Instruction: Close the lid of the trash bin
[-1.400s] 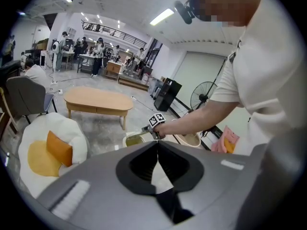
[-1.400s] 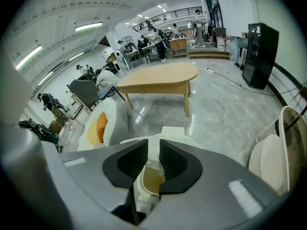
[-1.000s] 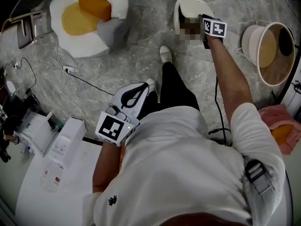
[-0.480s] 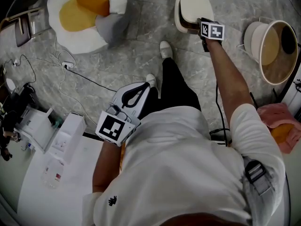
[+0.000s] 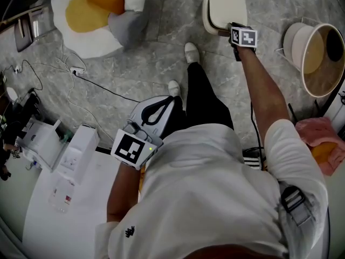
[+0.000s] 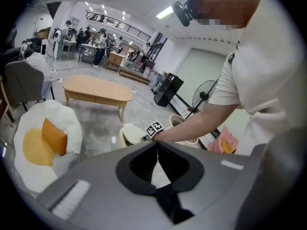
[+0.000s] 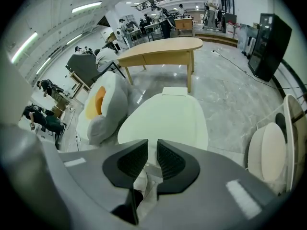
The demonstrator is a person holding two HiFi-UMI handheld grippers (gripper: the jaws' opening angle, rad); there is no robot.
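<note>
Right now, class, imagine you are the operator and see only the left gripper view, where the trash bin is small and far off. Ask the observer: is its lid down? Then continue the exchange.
Observer: In the head view the lid lies almost flat over the trash bin, with a dark slit showing at its front edge.
Operator: Where is the right gripper?
Observer: The right gripper is at that front edge, on the side nearest the person.
Operator: Are its jaws clamped on the lid?
Observer: No. The right gripper view shows them a narrow gap apart, with the lid's cream top spread just beyond their tips.
</note>
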